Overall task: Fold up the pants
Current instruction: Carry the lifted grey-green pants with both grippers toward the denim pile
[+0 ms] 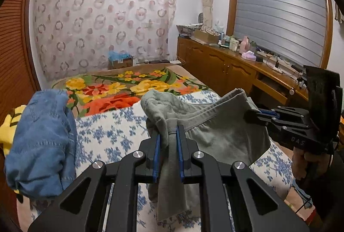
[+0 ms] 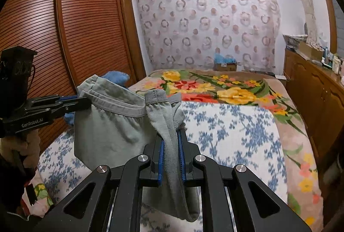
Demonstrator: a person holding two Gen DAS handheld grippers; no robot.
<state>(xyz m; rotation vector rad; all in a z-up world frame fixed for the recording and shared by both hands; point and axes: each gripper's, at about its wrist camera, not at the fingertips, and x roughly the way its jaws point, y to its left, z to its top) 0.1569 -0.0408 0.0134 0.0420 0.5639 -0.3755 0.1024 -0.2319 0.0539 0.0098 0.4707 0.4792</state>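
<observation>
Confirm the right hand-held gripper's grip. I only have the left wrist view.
Observer: The right wrist view shows the right hand-held gripper shut on the grey cotton pants. A bunch of fabric is pinched between its blue pads.
Operator: How does the left one look from the side?
Observer: The left hand-held gripper clamps the far end of the stitched grey waistband, jaws closed on it.
Operator: Anything to the right of the bed?
Observer: The flowered fleece blanket drapes over the bed's edge, beside the brown wooden cabinets.
</observation>
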